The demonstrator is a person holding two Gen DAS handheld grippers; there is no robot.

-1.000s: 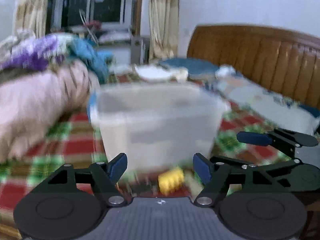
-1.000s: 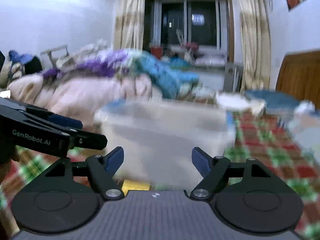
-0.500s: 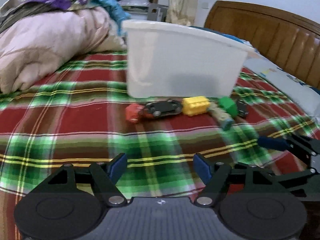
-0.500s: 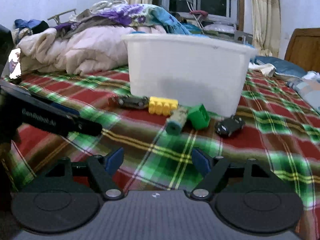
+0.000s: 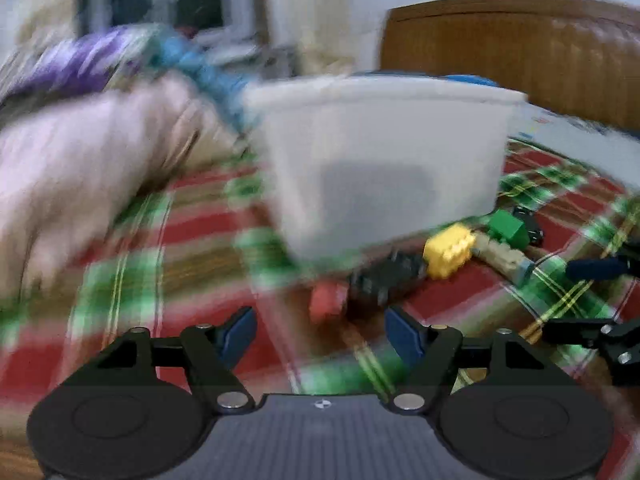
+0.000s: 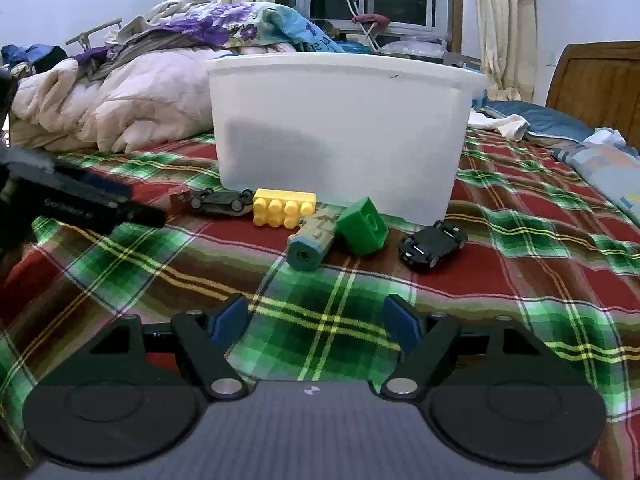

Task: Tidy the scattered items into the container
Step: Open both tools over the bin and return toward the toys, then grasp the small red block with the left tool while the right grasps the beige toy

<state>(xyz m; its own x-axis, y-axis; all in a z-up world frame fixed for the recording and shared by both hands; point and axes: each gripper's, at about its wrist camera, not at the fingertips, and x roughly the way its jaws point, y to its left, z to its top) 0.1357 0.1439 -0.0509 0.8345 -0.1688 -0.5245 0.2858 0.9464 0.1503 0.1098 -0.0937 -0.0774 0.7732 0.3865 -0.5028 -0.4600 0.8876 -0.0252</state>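
Observation:
A white plastic tub [image 6: 340, 132] stands on the plaid bedspread [image 6: 320, 320]. In front of it lie a dark toy car [image 6: 218, 200], a yellow brick [image 6: 284, 208], a tan and teal cylinder toy [image 6: 314, 238], a green cube [image 6: 362, 226] and a black toy car [image 6: 432, 244]. My right gripper [image 6: 318, 320] is open and empty, short of the toys. My left gripper [image 5: 320, 330] is open and empty, close to a red piece [image 5: 328, 304] and the dark car [image 5: 384, 280]. The left wrist view is blurred; it shows the tub [image 5: 380, 160], yellow brick [image 5: 448, 252] and green cube [image 5: 508, 228].
A heap of pink and purple quilts [image 6: 132, 92] lies at the back left. A wooden headboard [image 6: 596, 76] and pillows [image 6: 548, 120] are at the right. The left gripper's body [image 6: 80, 204] juts in from the left of the right wrist view.
Both grippers have moved in closer to the row of toys. The left wrist view has swung and blurred, and the red piece now sits just ahead of its fingers. Both stay open.

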